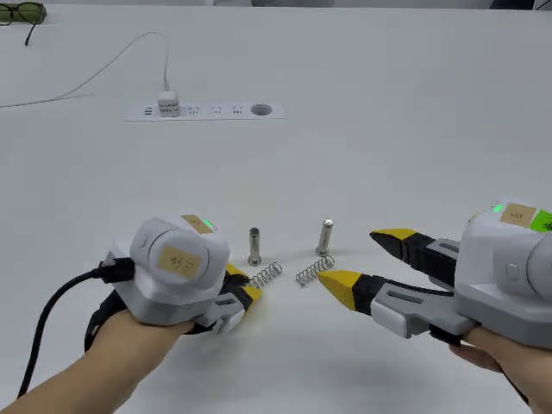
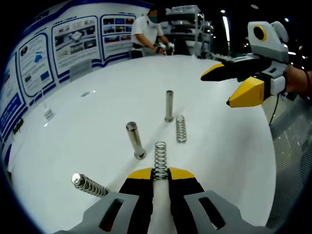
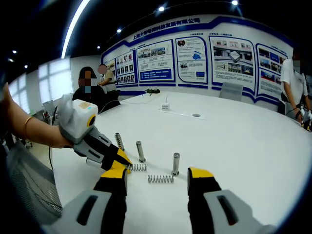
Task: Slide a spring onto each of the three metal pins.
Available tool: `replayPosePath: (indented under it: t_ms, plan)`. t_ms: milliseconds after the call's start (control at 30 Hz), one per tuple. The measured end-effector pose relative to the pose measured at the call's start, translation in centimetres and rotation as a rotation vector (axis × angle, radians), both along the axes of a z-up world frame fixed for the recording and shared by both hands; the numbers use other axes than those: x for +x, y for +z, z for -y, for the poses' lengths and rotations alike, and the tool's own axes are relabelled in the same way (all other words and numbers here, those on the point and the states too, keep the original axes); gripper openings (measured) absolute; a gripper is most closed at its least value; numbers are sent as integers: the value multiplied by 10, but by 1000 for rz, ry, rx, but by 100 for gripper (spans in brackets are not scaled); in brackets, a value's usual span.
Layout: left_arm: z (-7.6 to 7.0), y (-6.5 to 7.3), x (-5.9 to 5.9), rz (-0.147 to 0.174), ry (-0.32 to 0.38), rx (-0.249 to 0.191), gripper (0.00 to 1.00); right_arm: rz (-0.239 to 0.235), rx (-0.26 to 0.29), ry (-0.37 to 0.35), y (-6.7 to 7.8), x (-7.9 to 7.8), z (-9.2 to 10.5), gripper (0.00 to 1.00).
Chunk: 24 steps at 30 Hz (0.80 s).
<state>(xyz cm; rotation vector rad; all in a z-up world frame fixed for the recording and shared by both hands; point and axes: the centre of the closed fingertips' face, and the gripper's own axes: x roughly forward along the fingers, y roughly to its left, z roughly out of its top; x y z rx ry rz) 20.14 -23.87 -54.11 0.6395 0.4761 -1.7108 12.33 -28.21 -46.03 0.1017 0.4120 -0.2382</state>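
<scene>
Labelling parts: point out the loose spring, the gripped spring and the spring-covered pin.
loose spring (image 2: 181,128), left gripper view, middle coils.
gripped spring (image 2: 160,155), left gripper view, middle coils.
spring-covered pin (image 2: 90,185), left gripper view, coiled shaft.

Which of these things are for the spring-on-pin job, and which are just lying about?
Job:
- sprung pin
- bare pin
- second bare pin
- held spring in the shut left claw
- loose spring
- open right claw

Lying about:
- power strip
- charger plug with its cable
- glasses
</scene>
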Motion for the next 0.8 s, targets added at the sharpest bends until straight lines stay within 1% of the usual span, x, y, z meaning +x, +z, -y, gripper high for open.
replayPosePath:
  t_ms: [67,133,200,267,367,500,600,667,700,733,767,800]
  plan:
    - [-1,0,0,6,-4,7,11,-2,1,-2,-1,0,0,51]
    - [-2,-1,0,14,-12,2,11,-9,3,-5,-2,-1,1,51]
    - [-3,0,-1,13,-17,-1,11,-16,9,-11,-3,-1,1,51]
    - [-5,-1,-2,6,-20,-2,10,-15,18,-18,-3,-2,2,51]
    - [-6,4,-4,-12,-14,-37,10,-10,25,-23,-1,-2,3,51]
    - [-8,8,-4,-21,-8,-50,10,-5,28,-21,1,-1,3,51]
    - [-11,15,-5,-37,10,-69,10,14,52,-26,4,1,3,51]
    - [-12,21,-6,-58,23,-94,10,22,61,-26,6,3,3,50]
    - [-9,27,-8,-81,22,-130,10,25,64,-25,7,3,2,50]
    - [-9,33,-10,-112,30,-163,10,29,67,-22,8,5,1,50]
    - [-11,36,-9,-121,36,-168,10,33,70,-20,9,5,1,49]
    - [-13,39,-9,-118,34,-176,10,38,77,-15,11,7,-1,49]
